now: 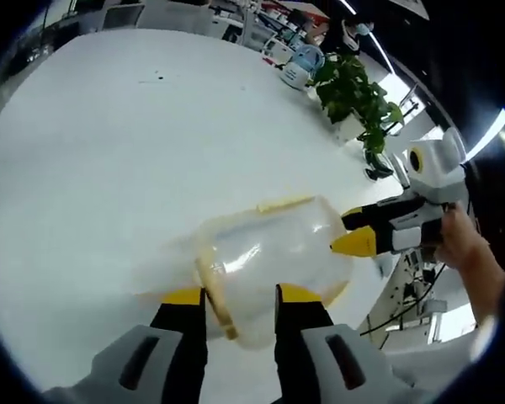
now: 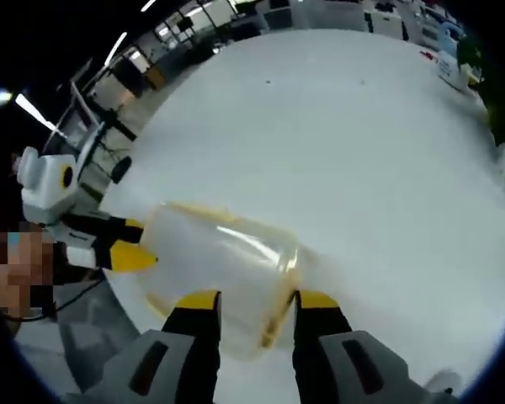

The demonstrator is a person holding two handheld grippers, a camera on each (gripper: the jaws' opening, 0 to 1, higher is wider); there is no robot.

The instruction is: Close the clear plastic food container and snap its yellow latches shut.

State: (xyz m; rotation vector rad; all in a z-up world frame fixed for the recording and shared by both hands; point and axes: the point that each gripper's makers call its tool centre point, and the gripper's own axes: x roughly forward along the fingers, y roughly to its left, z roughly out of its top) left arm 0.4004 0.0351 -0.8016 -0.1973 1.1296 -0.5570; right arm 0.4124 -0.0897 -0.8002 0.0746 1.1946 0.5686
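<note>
- A wide white table point(image 1: 109, 151) is seen spread across both views, with the clear plastic food container point(image 1: 269, 252) held near its edge.
- The container, its lid on top, is seen between the two tools, gripped from opposite sides; in the right gripper view it point(image 2: 227, 269) appears as a blurred clear box with pale yellow trim.
- A potted green plant point(image 1: 353, 97) is seen standing at the far edge of the table, with a small blue-and-white object point(image 1: 301, 66) just beside it.
- The left tool point(image 1: 240, 307) is seen with its yellow-tipped jaws set apart on either side of the container's near end, where a yellow latch point(image 1: 215, 295) lies between them.
- The right tool point(image 2: 257, 307) is likewise seen with jaws apart, straddling the opposite end of the container; whether either tool truly clamps the walls cannot be told.
- A hand point(image 1: 463, 244) is seen holding the right tool in the left gripper view.
</note>
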